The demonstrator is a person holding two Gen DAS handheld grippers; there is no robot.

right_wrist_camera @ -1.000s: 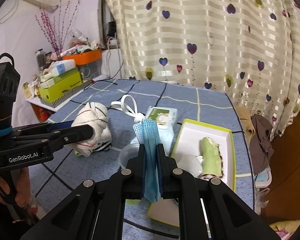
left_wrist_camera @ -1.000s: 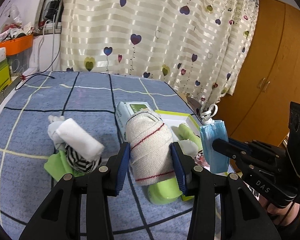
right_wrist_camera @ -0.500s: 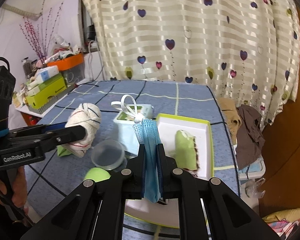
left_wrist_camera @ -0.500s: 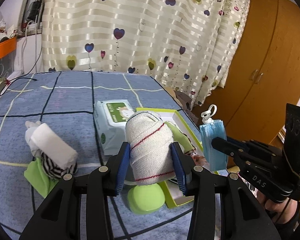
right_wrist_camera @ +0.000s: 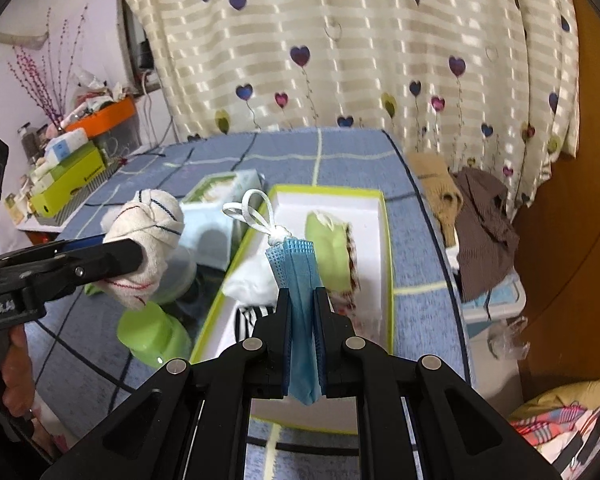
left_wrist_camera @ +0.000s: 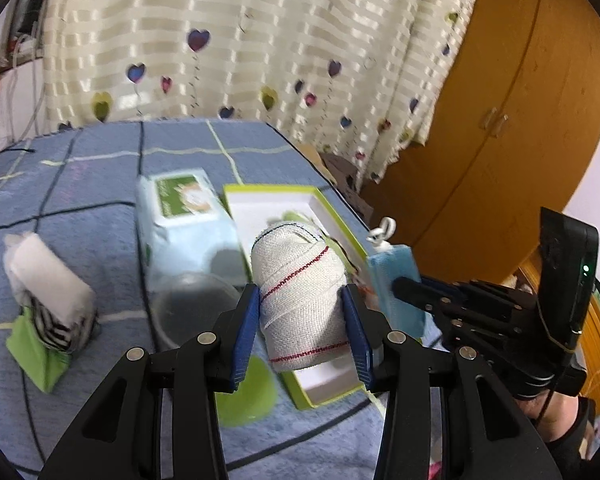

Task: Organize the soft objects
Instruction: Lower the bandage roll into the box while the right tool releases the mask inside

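no clearly readable text, wipes pack (left_wrist_camera: 182,196) label blurred

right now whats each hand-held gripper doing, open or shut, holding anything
Left hand-held gripper: closed on the rolled white cloth with red stitching.
Right hand-held gripper: shut on the folded blue face mask.

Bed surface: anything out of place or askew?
Mostly tidy. A small pile of rolled cloths lies loose on the blue cover, apart from the green-rimmed tray. A clear bowl and a green lid lie beside the tray, neither one soft. Clothes hang off the bed's far edge.
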